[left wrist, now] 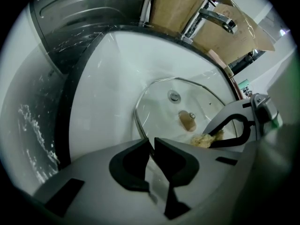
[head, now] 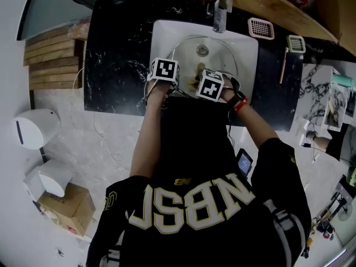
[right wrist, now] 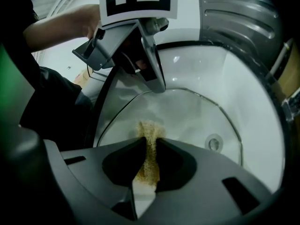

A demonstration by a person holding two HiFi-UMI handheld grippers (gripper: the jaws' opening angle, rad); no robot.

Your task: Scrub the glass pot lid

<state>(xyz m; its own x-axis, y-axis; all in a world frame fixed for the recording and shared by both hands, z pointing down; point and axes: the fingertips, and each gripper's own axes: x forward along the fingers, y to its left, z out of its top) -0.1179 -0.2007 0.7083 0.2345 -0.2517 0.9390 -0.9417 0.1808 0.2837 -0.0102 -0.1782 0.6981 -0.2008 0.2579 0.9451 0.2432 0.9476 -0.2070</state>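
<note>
The glass pot lid [head: 221, 58] lies tilted in the white sink [head: 164, 38], its metal rim [left wrist: 140, 102] and tan knob [left wrist: 188, 121] showing through the glass. My left gripper [left wrist: 152, 143] is shut on the lid's near rim, seen from the other side in the right gripper view [right wrist: 157, 84]. My right gripper [right wrist: 150, 142] is shut on a yellow sponge [right wrist: 149, 129] that presses on the lid's surface [right wrist: 192, 116]. The sponge [left wrist: 204, 140] and the right gripper [left wrist: 220, 136] also show in the left gripper view. In the head view both grippers, left [head: 164, 71] and right [head: 210, 87], sit at the sink's front edge.
A chrome faucet [head: 220, 13] stands at the back of the sink, above the drain [head: 202, 50]. Black marbled counter [head: 114, 65] flanks the basin. A pink strainer [head: 261, 28] and a brush [head: 295, 44] lie on the right counter. A person's torso fills the foreground.
</note>
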